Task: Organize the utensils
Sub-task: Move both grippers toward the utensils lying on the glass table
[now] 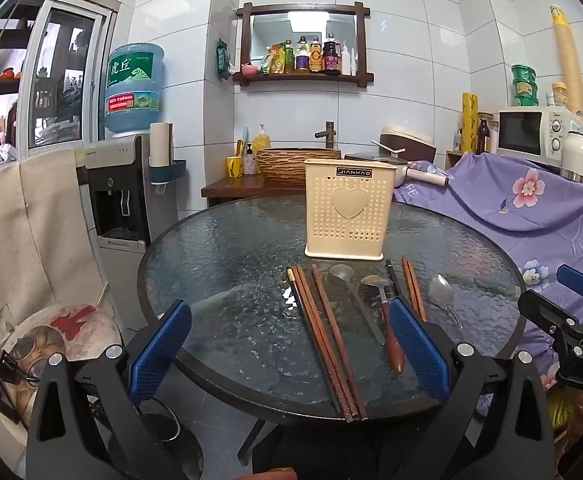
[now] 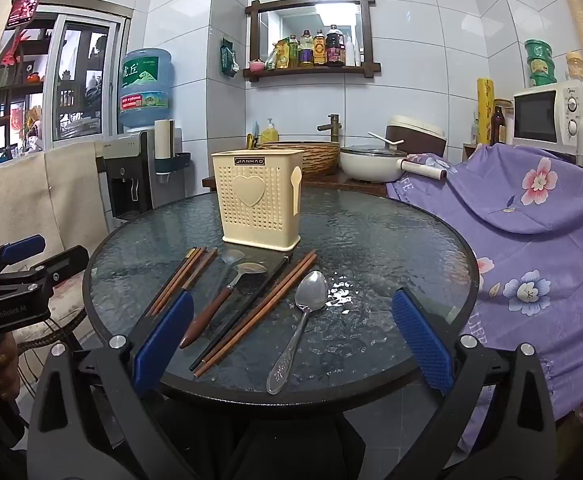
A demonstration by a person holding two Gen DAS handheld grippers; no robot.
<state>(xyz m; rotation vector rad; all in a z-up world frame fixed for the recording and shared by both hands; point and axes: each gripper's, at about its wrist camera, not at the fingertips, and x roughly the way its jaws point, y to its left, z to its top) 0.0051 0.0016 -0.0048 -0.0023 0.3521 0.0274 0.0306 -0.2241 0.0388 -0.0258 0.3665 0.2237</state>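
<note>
Chopsticks (image 1: 323,336) and spoons, including a steel spoon (image 2: 301,320), are lying loose on the glass table (image 2: 391,240) before the cream holder (image 2: 257,204), while both the left gripper (image 1: 291,348) and right gripper (image 2: 291,340) are hovering wide open and empty, risking thin pieces sliding off the slick glass.

Cream utensil holder (image 2: 258,204) with perforated dot grid, raised heart and black label. Round table (image 2: 391,240) has dark blue-grey rippled glass and a black rim. Reddish-brown chopsticks (image 2: 259,312), one black chopstick (image 2: 247,308) beside them. Silver spoon (image 2: 299,324) with embossed handle; steel spoon with brown wooden handle (image 2: 215,308). Left gripper (image 1: 291,344) and right gripper (image 2: 291,340) black with blue textured pads. Purple cloth (image 2: 531,232) with pink and white flowers. Blue water jug (image 1: 133,88), white microwave (image 1: 531,134), white wall tiles (image 2: 411,80).
</note>
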